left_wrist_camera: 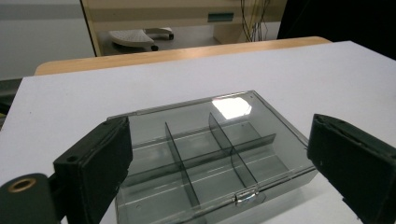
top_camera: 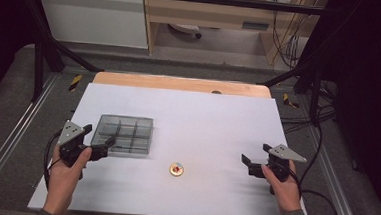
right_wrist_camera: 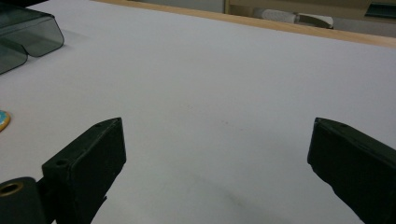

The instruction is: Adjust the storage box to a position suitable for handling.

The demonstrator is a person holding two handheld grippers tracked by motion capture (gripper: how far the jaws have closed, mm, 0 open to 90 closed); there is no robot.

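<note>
At the bottom of the high view, two forearms enter, cut off by the lower edge; a patterned sleeve shows only at the lower right. The left gripper [top_camera: 99, 141] sits at lower left of the frame with its jaws standing wide and nothing between them, its tips at the near left edge of the smoky clear compartment box [top_camera: 124, 135]. In the left gripper view the two black jaws rise from the bottom corners, both cropped by the frame, and the box [left_wrist_camera: 210, 158] lies between and just beyond them; its lid is down, a small metal clasp [left_wrist_camera: 246, 196] sits at the near edge, and a bright glare patch hides part of the far compartments. Whether anything lies inside I cannot tell.

The right gripper [top_camera: 256, 156] at lower right is also spread wide and holds nothing, above the bare white table sheet [top_camera: 217, 124]. Near the bottom centre lies a small round badge [top_camera: 176, 170]; its print is too small to read. In the right gripper view the badge [right_wrist_camera: 3, 120] is clipped by the left edge and a corner of the box [right_wrist_camera: 28, 32] is cut off at upper left
</note>
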